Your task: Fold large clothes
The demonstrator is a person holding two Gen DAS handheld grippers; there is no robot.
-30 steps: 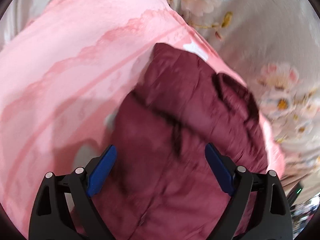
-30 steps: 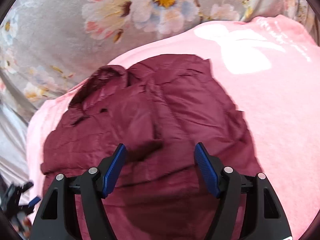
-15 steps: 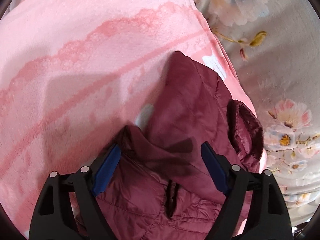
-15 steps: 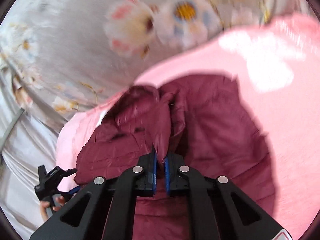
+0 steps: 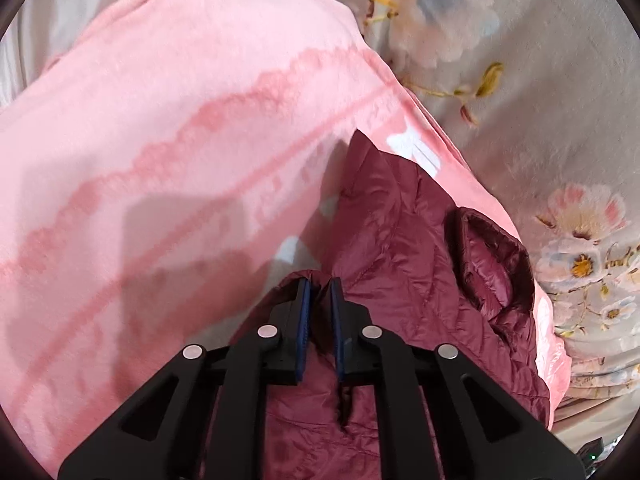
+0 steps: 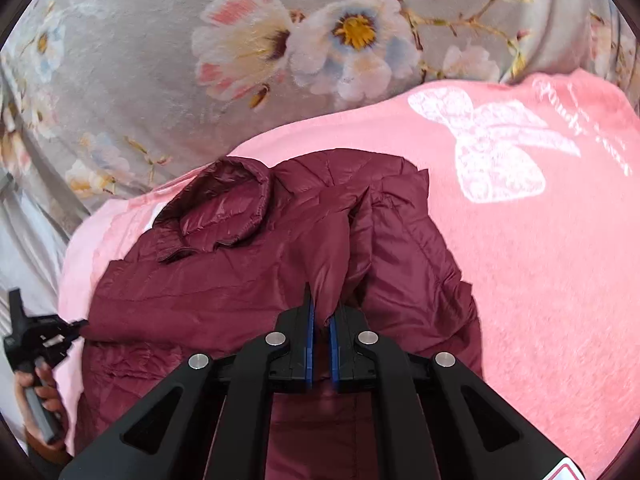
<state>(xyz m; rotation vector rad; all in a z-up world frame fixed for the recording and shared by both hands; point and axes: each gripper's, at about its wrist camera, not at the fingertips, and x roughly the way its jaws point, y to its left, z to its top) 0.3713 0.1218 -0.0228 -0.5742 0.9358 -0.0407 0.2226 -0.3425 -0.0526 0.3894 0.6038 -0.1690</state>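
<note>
My left hand-held gripper [image 5: 320,286] and right hand-held gripper [image 6: 322,312] each pinch a thin fold of the maroon jacket [image 6: 248,280] lying on the pink blanket [image 6: 540,264]. The slick, puffy fabric could slide free when I lift.

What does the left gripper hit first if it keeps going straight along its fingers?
More jacket. The left gripper, whose jaws have just closed, is pinching a fold of the maroon puffer jacket; the padded body lies directly ahead, over the pink blanket. Depth is hard to judge.
</note>
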